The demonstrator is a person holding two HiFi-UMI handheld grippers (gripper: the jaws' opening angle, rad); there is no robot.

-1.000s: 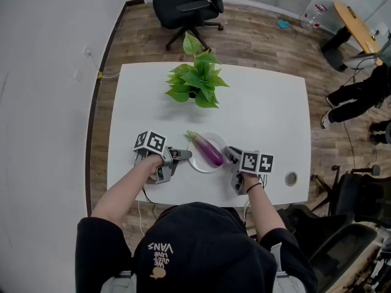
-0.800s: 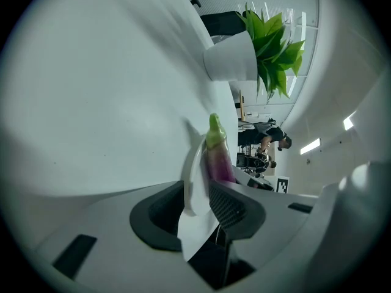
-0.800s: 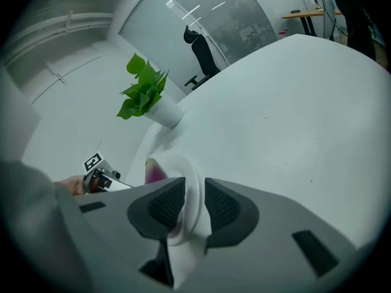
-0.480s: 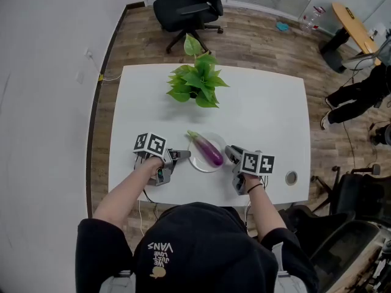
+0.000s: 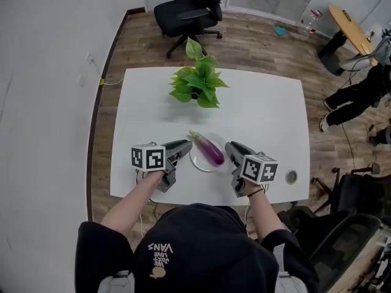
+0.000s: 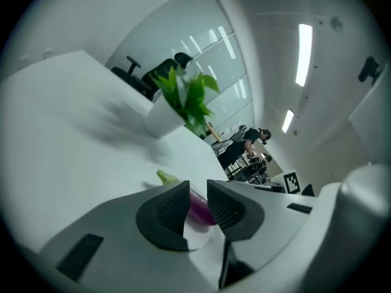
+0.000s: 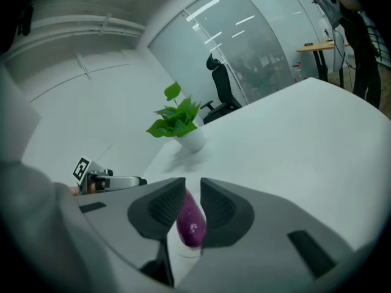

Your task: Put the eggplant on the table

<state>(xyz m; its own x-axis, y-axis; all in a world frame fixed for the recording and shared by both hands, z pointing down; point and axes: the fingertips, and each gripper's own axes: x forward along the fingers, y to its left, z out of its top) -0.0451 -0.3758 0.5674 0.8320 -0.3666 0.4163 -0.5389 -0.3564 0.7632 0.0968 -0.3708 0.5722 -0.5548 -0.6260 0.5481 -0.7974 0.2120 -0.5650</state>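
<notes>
Both empty — left tongs (image 5: 185, 144), just narrowing, and right tongs (image 5: 230, 146) flank eggplant (image 5: 208, 150).

Potted plant (image 5: 197, 85) blocks the table's (image 5: 269, 112) far middle.

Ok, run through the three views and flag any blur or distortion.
Head view: sharp, evenly lit, mild wide-angle bend. Left gripper view: plant and its shadow smeared by motion. Right gripper view: fisheye, dark corners, eggplant slightly soft.
</notes>
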